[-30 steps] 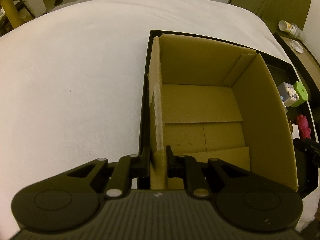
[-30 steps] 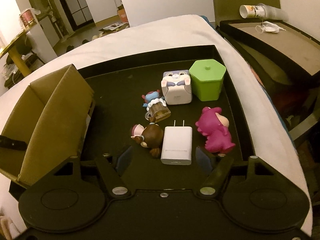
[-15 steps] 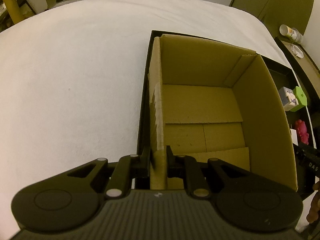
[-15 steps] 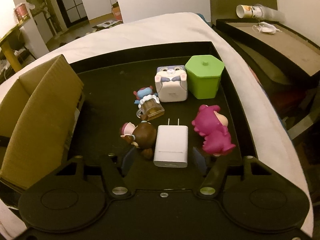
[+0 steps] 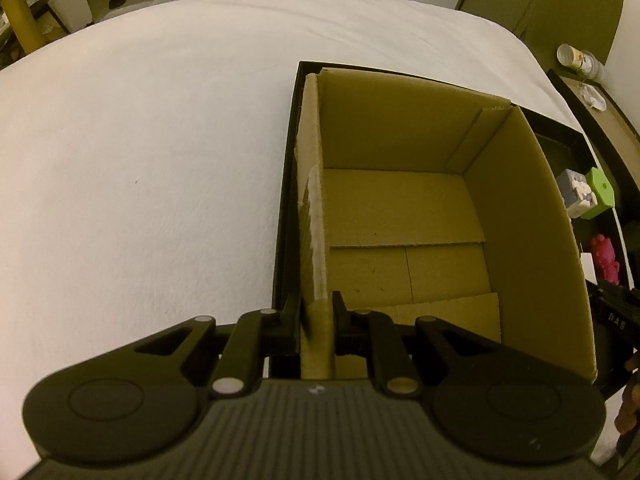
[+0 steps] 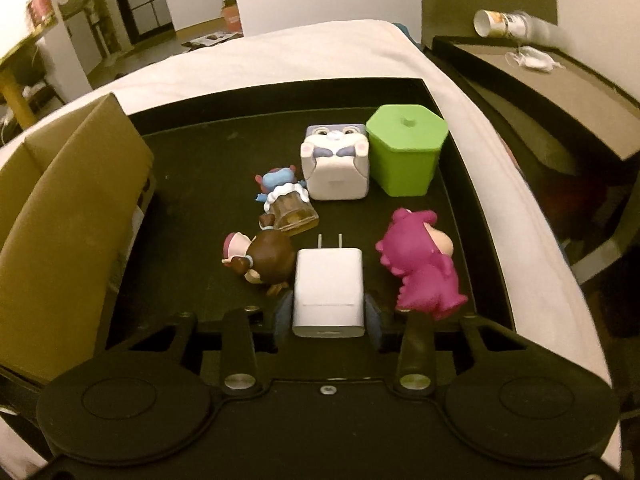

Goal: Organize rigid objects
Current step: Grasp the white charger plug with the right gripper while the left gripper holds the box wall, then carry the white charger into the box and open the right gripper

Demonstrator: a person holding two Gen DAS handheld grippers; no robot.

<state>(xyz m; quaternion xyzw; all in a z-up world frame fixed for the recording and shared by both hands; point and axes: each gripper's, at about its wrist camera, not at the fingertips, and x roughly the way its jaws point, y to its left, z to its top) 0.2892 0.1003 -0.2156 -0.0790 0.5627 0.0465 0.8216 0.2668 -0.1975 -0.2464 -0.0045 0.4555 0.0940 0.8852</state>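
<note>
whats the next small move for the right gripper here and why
Probably finish the squeeze, then lift. The right gripper has its jaws closing on either side of the white charger, which lies flat on the black tray. The left gripper is clamped on the cardboard box wall, steadying it, and the box is empty, ready to take the charger.

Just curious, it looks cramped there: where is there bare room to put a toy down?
Inside the brown cardboard box, whose floor is bare. Also the black tray between box and toys. It is crowded around the white plug-in charger and the pink dinosaur figure.
</note>
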